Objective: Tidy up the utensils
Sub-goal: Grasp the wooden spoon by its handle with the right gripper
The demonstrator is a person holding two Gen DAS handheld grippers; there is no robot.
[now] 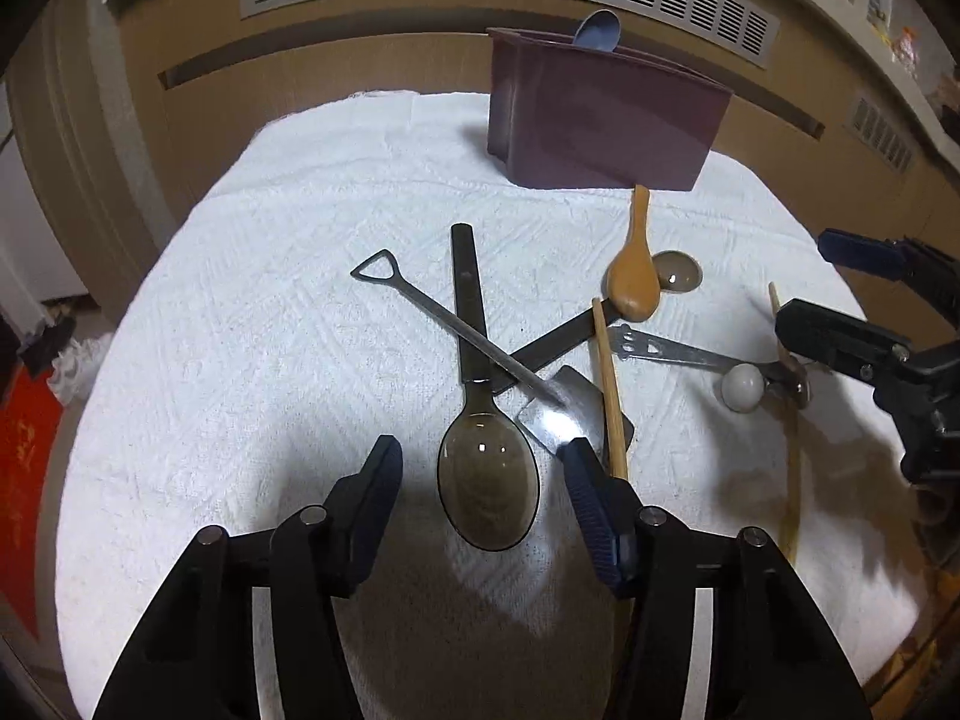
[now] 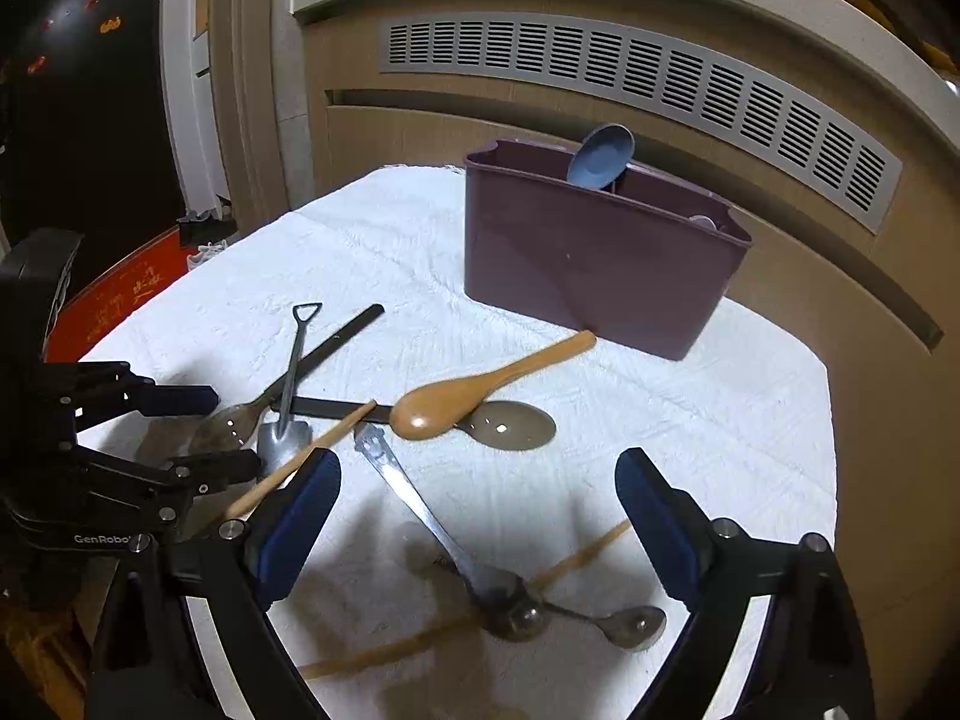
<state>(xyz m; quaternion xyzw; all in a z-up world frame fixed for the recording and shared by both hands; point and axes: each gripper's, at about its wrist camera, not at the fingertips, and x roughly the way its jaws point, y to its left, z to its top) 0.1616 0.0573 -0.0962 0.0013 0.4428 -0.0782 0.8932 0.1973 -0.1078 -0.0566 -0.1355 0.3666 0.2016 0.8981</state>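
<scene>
Left gripper (image 1: 480,468), fingers half-wide and holding nothing, straddles the smoky spoon (image 1: 487,480) to lift it toward the far purple caddy (image 1: 600,114); right gripper (image 2: 480,516), fingers wide and empty, brackets the metal spoon (image 2: 438,522).

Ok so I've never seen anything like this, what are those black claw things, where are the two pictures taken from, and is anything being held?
The black claws are handheld grasping tools, one in each of a person's hands, each carrying a camera that looks along its fingers. One picture is from the left tool, the other from the right tool. Both hover over a white towel strewn with utensils: a smoky plastic spoon, a shovel-shaped metal spoon, a wooden spoon, chopsticks. Behind stands a purple bin with a blue spoon inside. Both tools are open; nothing is held yet.
</scene>
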